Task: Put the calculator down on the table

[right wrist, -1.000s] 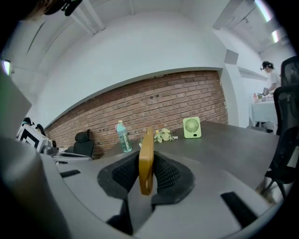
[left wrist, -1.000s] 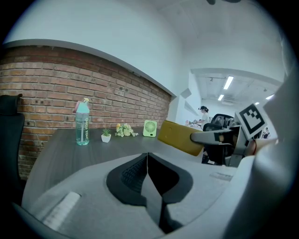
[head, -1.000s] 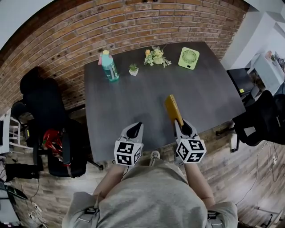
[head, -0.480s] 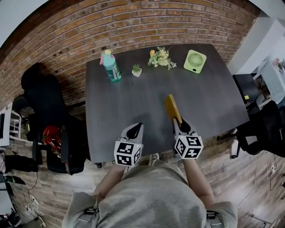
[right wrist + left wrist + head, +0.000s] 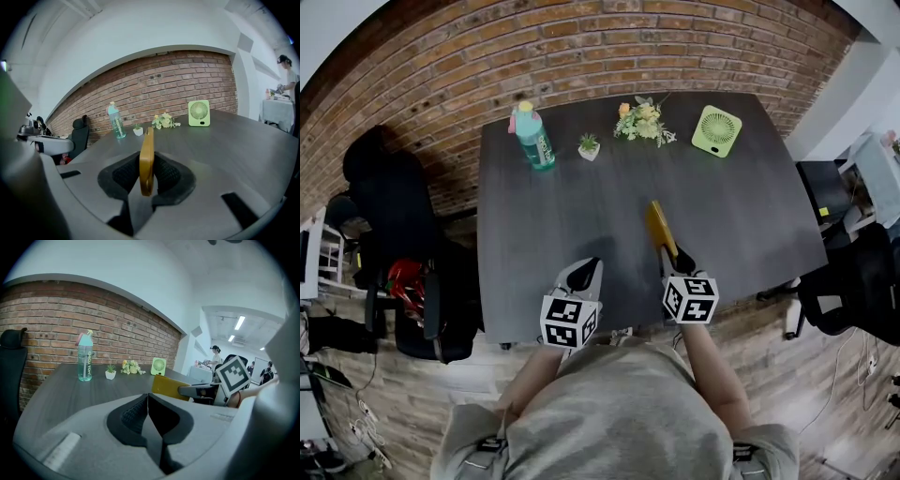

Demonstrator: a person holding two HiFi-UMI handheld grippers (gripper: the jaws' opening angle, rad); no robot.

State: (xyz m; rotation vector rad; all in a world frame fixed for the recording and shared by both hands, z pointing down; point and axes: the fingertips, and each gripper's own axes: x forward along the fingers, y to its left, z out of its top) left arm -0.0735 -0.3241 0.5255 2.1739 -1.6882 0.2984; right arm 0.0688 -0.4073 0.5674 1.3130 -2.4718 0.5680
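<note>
A flat yellow calculator (image 5: 660, 225) stands on edge above the near middle of the dark table (image 5: 572, 206), with my right gripper (image 5: 672, 256) shut on its near end. In the right gripper view the calculator (image 5: 147, 147) shows edge-on between the black pads, gripper (image 5: 146, 180) closed on it. My left gripper (image 5: 585, 271) hovers over the table's near edge, to the left of the right one, shut with nothing in it (image 5: 148, 400). From the left gripper view the calculator (image 5: 165, 386) and the right gripper (image 5: 199, 391) appear to the right.
Along the table's far edge stand a teal bottle (image 5: 531, 138), a small potted plant (image 5: 589, 145), a flower bunch (image 5: 643, 120) and a green fan (image 5: 716, 129). Black chairs sit at the left (image 5: 389, 202) and right (image 5: 853, 272). A brick wall runs behind.
My right gripper has moved forward and lower with the calculator, which now sits closer to the tabletop. The left gripper has shifted only slightly.
</note>
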